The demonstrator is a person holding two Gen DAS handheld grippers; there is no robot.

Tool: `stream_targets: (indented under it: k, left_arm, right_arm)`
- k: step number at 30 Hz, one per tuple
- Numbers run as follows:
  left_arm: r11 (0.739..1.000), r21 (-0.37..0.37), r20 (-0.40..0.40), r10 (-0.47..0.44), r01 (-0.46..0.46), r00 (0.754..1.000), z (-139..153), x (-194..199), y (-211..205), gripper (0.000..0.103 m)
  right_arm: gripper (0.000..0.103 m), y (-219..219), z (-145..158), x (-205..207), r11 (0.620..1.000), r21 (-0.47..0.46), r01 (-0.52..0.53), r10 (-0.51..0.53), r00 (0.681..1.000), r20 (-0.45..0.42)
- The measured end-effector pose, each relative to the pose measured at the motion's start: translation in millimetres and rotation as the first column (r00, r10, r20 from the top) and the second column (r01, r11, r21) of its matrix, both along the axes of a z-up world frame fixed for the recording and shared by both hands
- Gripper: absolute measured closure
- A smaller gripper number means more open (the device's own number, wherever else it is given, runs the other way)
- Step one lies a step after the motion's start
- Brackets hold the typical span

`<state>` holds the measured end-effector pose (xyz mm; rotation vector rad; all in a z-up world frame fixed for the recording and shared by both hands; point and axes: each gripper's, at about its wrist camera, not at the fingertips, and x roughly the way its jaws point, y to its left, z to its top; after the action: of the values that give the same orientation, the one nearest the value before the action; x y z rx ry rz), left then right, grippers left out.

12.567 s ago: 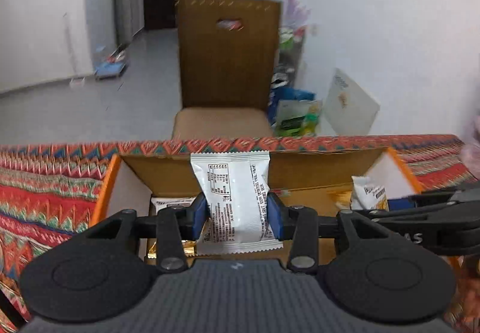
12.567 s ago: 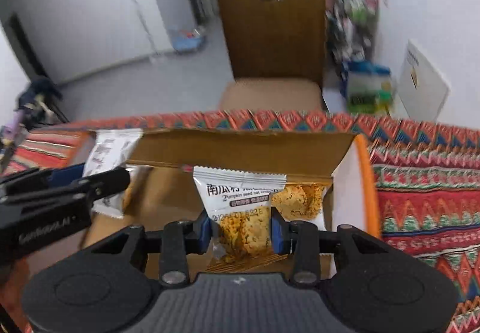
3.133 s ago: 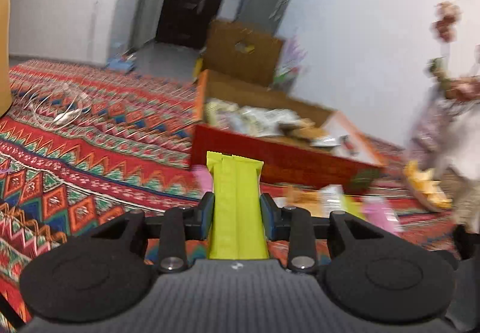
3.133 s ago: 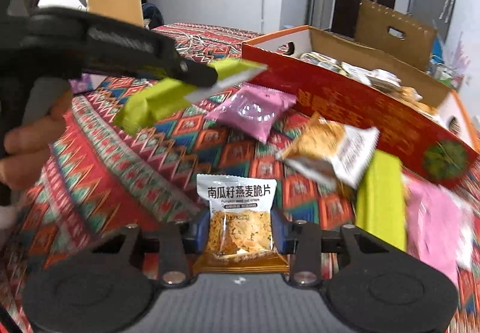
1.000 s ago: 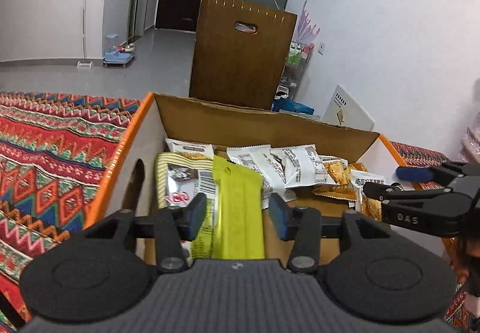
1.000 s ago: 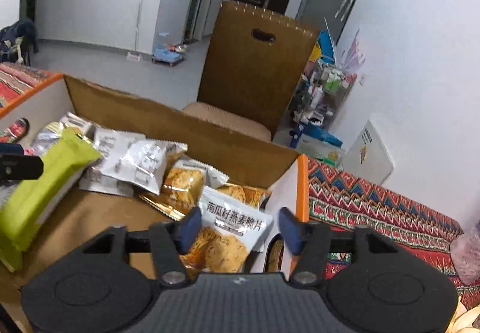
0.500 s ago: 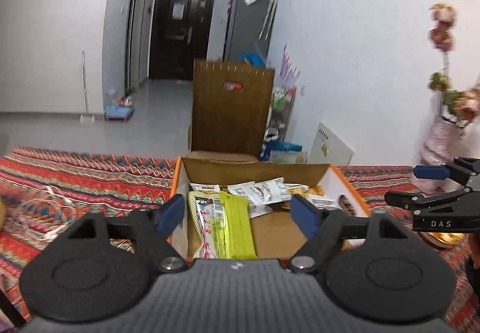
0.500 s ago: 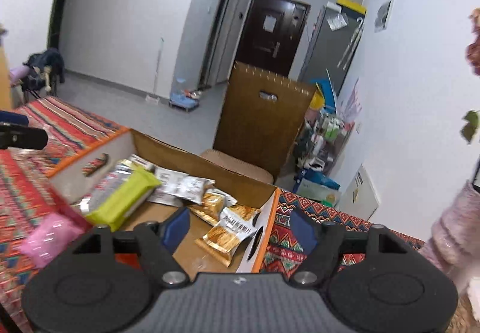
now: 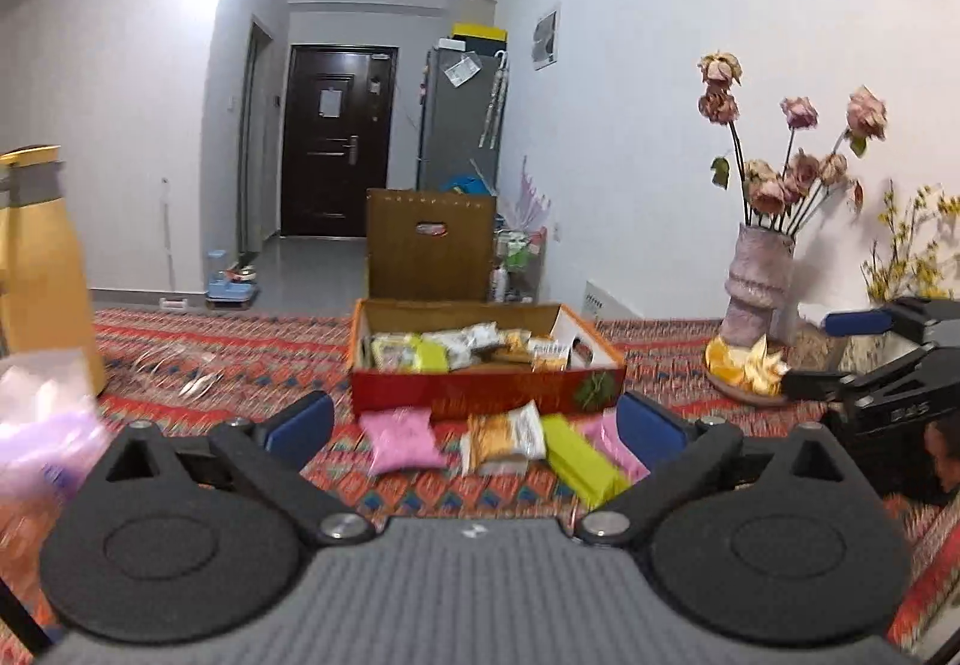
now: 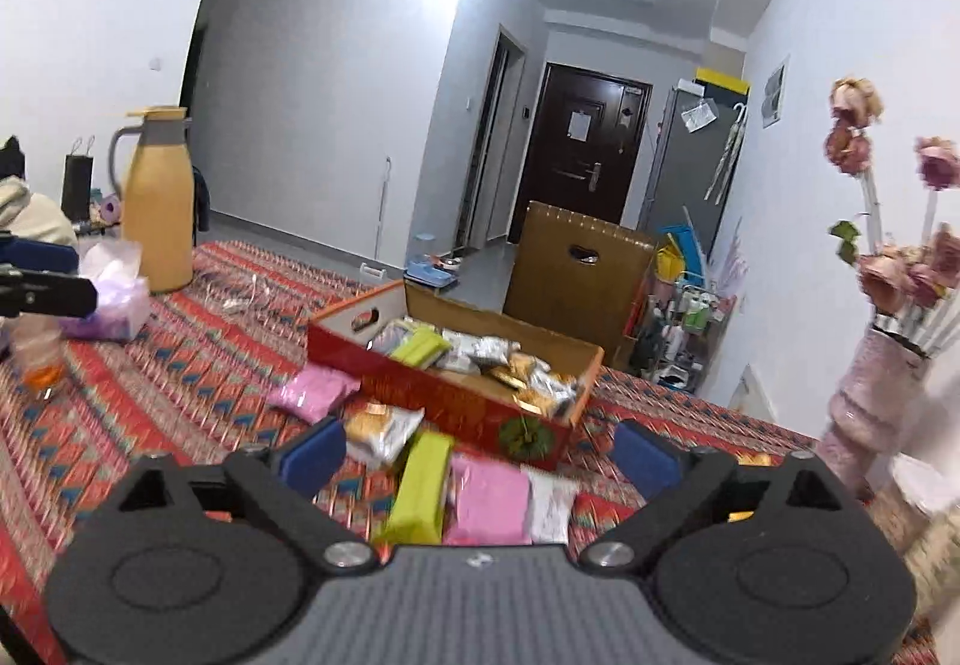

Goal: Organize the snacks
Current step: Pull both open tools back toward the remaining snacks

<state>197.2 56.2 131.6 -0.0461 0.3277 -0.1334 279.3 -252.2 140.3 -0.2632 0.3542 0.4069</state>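
Observation:
A red cardboard box point(image 9: 486, 392) holding several snack packets stands on the patterned tablecloth; it also shows in the right wrist view point(image 10: 444, 395). In front of it lie a pink packet point(image 9: 401, 437), an orange-and-white packet point(image 9: 503, 437), a green bar point(image 9: 579, 461) and another pink packet point(image 10: 487, 497). My left gripper point(image 9: 474, 428) is open and empty, pulled back from the box. My right gripper point(image 10: 480, 452) is open and empty, above the loose green bar point(image 10: 419, 488). The right gripper's side shows at the right of the left wrist view point(image 9: 876, 365).
A yellow thermos jug point(image 10: 157, 200) and a purple tissue pack point(image 10: 111, 299) stand at the left. A vase of dried flowers point(image 9: 759, 275) and a plate with yellow pieces point(image 9: 744, 365) are at the right. A brown chair back point(image 9: 429, 245) is behind the box.
Both grippers have drawn back and away from the box, open and empty. The green bar and the oat snack packet they let go lie inside the box.

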Motion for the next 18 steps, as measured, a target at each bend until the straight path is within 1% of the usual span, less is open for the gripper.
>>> stream_targets:
  k: [3,6,10,12,14,16,18]
  left_arm:
    - [1.0,-0.007,-0.017,0.024,-0.024,1.0,-11,-33,3,0.0]
    - [0.999,-0.026,-0.029,0.045,-0.046,0.999,-23,-61,4,0.0]
    - [0.999,-0.019,-0.106,0.031,-0.033,0.994,-51,-82,-4,0.0]
    - [1.0,0.003,-0.14,0.028,-0.028,0.99,-65,-91,-8,0.0]
    - [0.999,0.028,-0.162,0.044,-0.04,0.986,-75,-97,-10,0.0]
    - [0.998,0.036,-0.177,0.055,-0.05,0.983,-82,-102,-6,0.0]
    - [0.997,0.036,-0.187,0.069,-0.063,0.98,-84,-102,-3,0.0]
  right_arm:
    - [0.006,-9,-10,-40,0.999,-0.004,0.038,-0.038,0.999,0.01]
    - [0.004,-17,-23,-71,0.999,0.019,0.051,-0.051,0.999,0.001]
    - [0.003,-23,-49,-107,0.995,0.059,0.081,-0.079,0.996,-0.042]
    - [0.002,-26,-64,-120,0.993,0.089,0.077,-0.07,0.994,-0.08]
    - [0.002,-29,-79,-125,0.993,0.095,0.067,-0.055,0.99,-0.127]
    - [0.002,-31,-92,-129,0.993,0.066,0.096,-0.083,0.982,-0.167]
    - [0.002,-34,-101,-131,0.993,0.046,0.112,-0.101,0.977,-0.185]
